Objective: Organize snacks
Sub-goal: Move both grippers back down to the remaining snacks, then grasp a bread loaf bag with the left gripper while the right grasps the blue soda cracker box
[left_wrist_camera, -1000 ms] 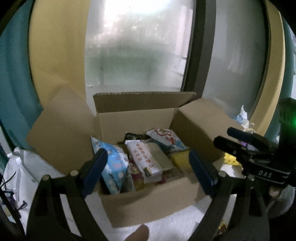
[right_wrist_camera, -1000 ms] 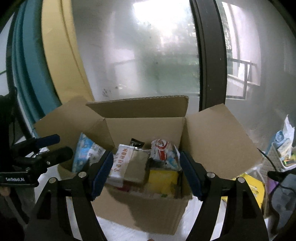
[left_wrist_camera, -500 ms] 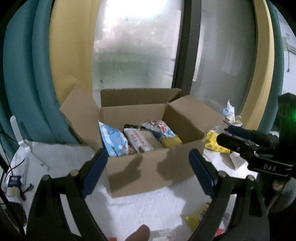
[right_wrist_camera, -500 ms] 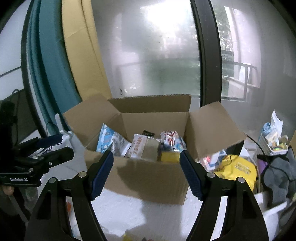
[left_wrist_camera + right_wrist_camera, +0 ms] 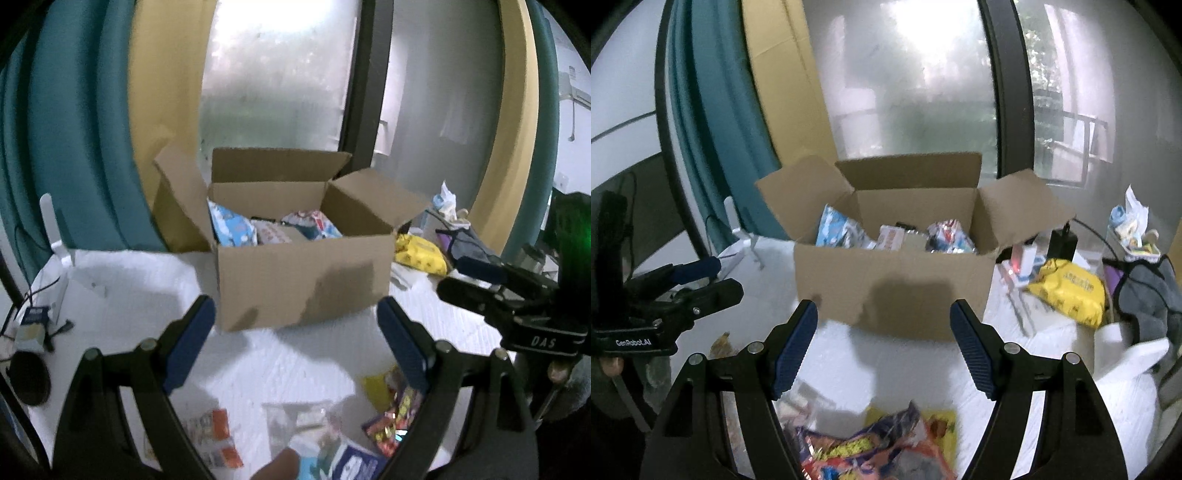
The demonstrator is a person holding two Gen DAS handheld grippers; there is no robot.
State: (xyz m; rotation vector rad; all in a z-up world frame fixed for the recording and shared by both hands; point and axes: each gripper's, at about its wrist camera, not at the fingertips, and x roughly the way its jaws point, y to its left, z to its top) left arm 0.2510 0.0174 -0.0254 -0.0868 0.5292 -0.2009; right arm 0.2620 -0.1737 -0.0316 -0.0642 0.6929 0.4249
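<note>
An open cardboard box (image 5: 303, 280) (image 5: 894, 291) stands on the white tabletop, with several snack packets inside, among them a blue-and-white bag (image 5: 232, 225) (image 5: 836, 227). My left gripper (image 5: 295, 336) is open and empty, short of the box. Loose snacks lie below it: a colourful bag (image 5: 391, 421) and small orange-labelled packets (image 5: 218, 432). In the right wrist view my right gripper (image 5: 882, 339) is open and empty too, above a colourful snack bag (image 5: 871, 446) at the near edge. Each gripper shows at the side of the other's view.
A yellow packet (image 5: 1067, 291) (image 5: 417, 254) lies right of the box beside a grey cloth (image 5: 1145, 291) and small clutter. A white device with cables (image 5: 37, 321) sits at the left edge. Teal and yellow curtains (image 5: 74, 129) and a frosted window (image 5: 916, 92) stand behind.
Both grippers have pulled back from over the box toward the near side of the table. The box looks smaller now, and loose snacks have come into view below the fingers.
</note>
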